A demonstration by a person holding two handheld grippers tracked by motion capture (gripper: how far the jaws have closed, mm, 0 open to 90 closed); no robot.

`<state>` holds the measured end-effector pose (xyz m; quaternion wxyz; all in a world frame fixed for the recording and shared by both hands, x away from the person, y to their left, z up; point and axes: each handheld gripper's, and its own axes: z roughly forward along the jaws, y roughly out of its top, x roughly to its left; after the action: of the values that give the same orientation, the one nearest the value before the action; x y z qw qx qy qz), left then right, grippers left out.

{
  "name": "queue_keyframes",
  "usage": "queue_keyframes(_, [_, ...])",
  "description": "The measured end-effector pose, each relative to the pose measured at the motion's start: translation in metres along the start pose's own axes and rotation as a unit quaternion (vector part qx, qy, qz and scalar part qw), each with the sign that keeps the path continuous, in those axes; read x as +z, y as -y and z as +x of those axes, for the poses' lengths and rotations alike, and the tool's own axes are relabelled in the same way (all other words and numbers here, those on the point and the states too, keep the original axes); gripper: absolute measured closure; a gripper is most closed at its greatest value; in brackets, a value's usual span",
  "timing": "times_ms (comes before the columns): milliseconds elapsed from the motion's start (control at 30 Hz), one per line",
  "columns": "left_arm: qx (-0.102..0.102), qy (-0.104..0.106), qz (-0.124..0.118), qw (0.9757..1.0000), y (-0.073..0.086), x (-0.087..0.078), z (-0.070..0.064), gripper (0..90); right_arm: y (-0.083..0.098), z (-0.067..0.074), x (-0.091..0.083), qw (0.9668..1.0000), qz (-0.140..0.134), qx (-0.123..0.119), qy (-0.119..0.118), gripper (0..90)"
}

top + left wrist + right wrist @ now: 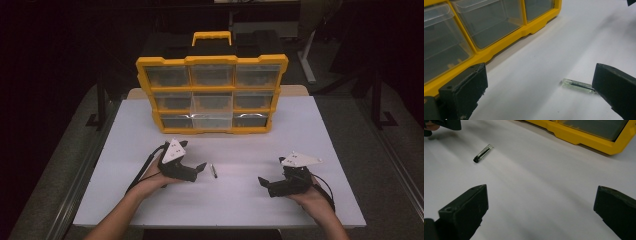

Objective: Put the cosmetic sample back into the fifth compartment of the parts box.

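Item: small clear tube (577, 85) on the table (250, 200), just off my left tongs' (199, 169) right-hand jaw; both tongs spread, holding nothing. I'd shift left tongs sideways to straddle it, then pinch across its width; right tongs (264, 182) idle, well apart.

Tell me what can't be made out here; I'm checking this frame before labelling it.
- Small clear tube: near end hidden behind the left gripper's jaw, left gripper view; contents too small, high view.
- Organizer drawers: contents too dim, high view; box cut off by the top edge, both gripper views.
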<state>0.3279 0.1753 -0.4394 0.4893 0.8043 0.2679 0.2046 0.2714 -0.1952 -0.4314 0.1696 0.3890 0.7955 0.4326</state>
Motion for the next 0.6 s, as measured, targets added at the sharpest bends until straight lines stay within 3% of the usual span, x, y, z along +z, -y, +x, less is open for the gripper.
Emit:
queue_keyframes(167, [-0.018, 0.01, -0.004, 0.9998, -0.001, -0.001, 0.003, 0.3, 0.0, 0.0, 0.0, 1.0, 0.0, -0.002, 0.001, 0.0])
queue_keyframes(267, [-0.012, 0.007, -0.002, 0.9999, -0.001, -0.002, 0.004, 0.3, 0.0, 0.0, 0.0, 1.0, 0.0, -0.002, 0.001, 0.0])
queue_keyframes(600, [-0.016, -0.001, -0.029, 0.9994, 0.0, -0.018, 0.006, 0.4, 0.0, -0.001, -0.001, 1.0, -0.002, 0.0, 0.002, 0.0])
